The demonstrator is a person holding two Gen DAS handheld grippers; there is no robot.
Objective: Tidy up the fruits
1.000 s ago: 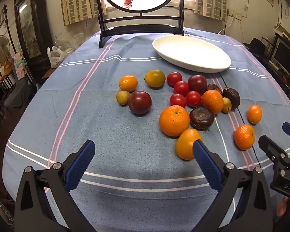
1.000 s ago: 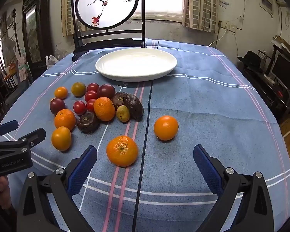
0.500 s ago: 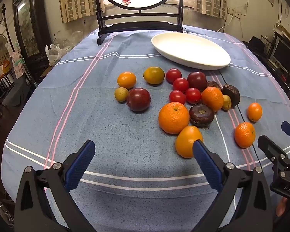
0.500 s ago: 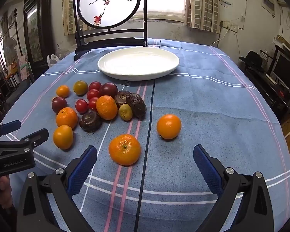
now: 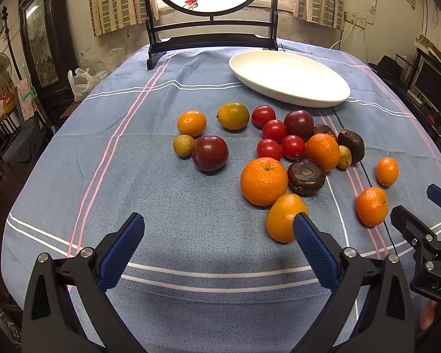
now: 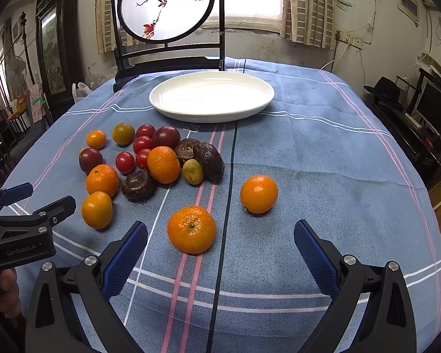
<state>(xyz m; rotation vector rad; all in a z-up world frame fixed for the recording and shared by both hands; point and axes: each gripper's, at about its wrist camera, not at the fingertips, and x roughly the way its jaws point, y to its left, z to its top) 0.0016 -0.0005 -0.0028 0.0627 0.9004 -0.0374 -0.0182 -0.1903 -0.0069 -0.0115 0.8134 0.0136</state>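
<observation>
Holding both grippers, left [image 5: 217,229] and right [image 6: 220,235], spread wide, my right one has a mandarin [image 6: 191,229] at 11 o'clock.

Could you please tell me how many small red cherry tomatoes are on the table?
4 small red cherry tomatoes, clustered left of the white oval plate: farthest, next, front-left, front-right. None appear hidden.

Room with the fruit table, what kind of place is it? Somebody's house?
Probably a lived-in home, perhaps a dining or sitting room. A table under a blue striped cloth holds a white plate and loose fruit, a painted round screen stands behind it, and curtains frame the window.
</observation>
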